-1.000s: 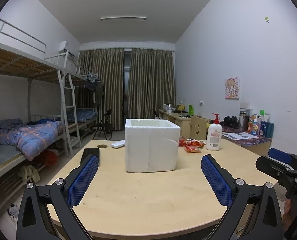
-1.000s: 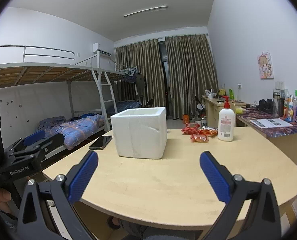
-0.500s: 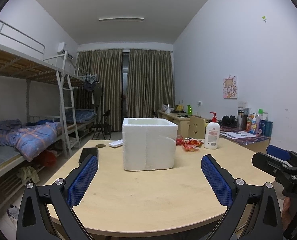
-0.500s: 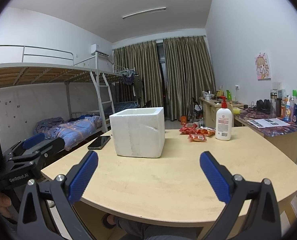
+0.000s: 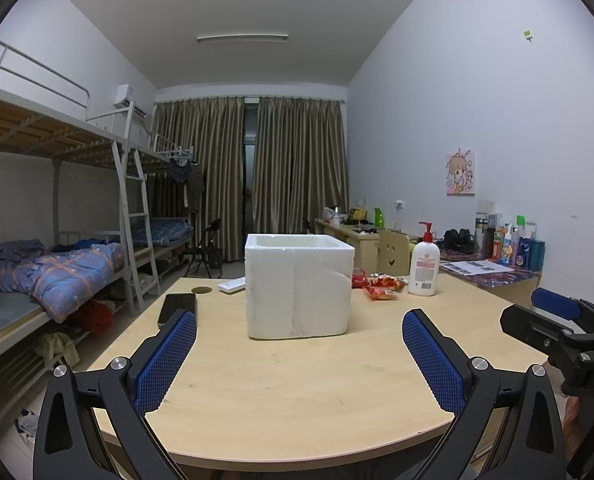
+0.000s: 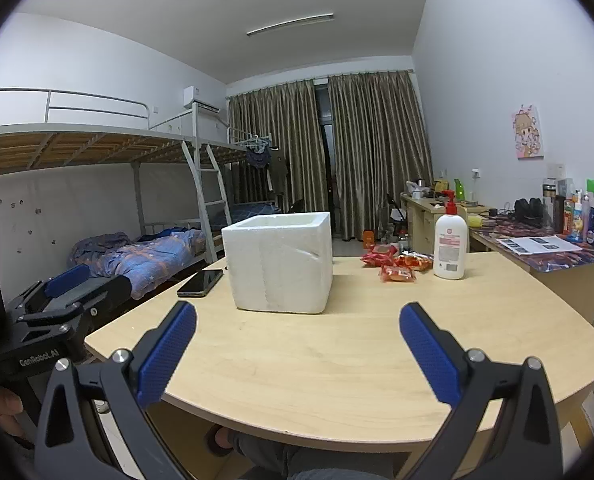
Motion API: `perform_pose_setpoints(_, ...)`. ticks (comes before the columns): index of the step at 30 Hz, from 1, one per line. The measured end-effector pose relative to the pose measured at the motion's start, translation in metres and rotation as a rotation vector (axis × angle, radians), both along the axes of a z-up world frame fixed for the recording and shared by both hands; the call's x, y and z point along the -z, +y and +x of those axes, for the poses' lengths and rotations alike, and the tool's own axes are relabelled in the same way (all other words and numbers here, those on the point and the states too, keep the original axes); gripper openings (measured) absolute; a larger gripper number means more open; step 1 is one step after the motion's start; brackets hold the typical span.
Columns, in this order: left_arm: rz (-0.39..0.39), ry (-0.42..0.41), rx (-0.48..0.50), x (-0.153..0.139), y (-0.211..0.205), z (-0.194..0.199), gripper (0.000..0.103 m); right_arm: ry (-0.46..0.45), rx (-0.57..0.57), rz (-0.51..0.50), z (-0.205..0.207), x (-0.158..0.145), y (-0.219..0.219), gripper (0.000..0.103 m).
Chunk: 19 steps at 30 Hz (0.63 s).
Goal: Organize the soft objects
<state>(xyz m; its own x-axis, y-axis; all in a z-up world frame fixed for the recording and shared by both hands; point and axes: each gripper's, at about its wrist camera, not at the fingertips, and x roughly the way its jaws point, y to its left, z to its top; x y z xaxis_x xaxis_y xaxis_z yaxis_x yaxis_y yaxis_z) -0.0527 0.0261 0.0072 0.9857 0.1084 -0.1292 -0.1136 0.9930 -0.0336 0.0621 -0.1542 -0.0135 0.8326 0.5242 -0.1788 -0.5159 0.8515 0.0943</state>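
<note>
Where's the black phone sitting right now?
The black phone lies flat on the wooden table, just left of the white foam box in both wrist views, near the table's left edge.

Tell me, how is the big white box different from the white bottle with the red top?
The foam box is wide and blocky; the pump bottle is tall and slim. The foam box is plain white and open on top; the pump bottle has a red pump and a printed label. The foam box sits mid-table; the pump bottle stands farther back and to the right, beside the red snack packets. Both are mostly white and stand upright on the wooden table.
</note>
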Motion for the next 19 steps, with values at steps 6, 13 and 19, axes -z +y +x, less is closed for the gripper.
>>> perform_pose_setpoints(6,0.002,0.0,-0.001,0.0009,0.0014,-0.001,0.103,0.002,-0.007,-0.008,-0.0002,0.0014,0.0016,0.103)
perform_pose_setpoints(13,0.003,-0.001,0.002,0.0027,0.0006,-0.0027,0.103,0.002,-0.007,-0.012,-0.0004,0.0029,0.0021,0.103)
perform_pose_setpoints(19,0.0,-0.004,0.006,0.0034,0.0025,-0.0053,0.103,0.002,-0.01,-0.015,0.0015,0.0028,0.0021,0.103)
